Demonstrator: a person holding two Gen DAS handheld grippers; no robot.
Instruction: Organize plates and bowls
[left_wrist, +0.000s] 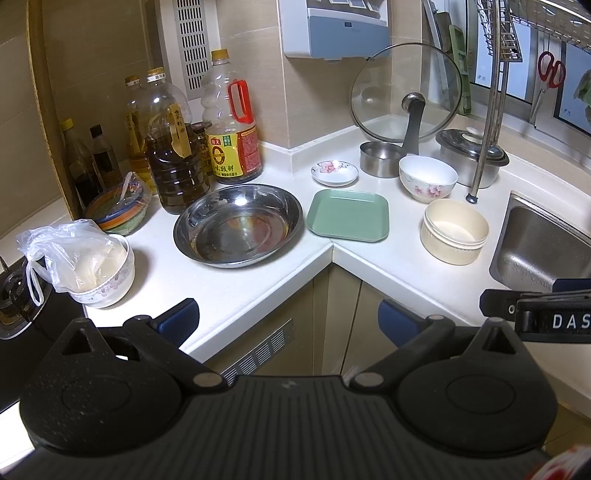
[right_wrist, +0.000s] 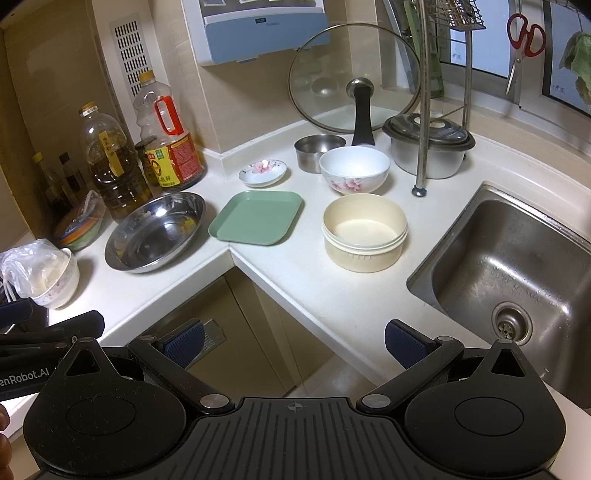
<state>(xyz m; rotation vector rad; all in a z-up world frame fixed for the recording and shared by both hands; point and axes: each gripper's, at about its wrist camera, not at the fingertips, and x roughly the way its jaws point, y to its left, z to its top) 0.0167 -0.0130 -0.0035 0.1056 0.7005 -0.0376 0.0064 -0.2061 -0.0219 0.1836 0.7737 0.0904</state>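
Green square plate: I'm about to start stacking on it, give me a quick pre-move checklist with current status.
1. Left gripper open and empty: ok, fingers spread, nothing between them.
2. Right gripper open and empty: ok.
3. Green square plate free on top: ok, nothing lies on it.
4. Green square plate seated safely: not ok, one corner juts over the inner edge of the counter.
5. Room around it: ok, the steel basin and the cream bowl sit apart from it.
6. Small floral dish and floral bowl empty for stacking: the bowl ok; the dish cannot tell, a glare spot hides its middle.
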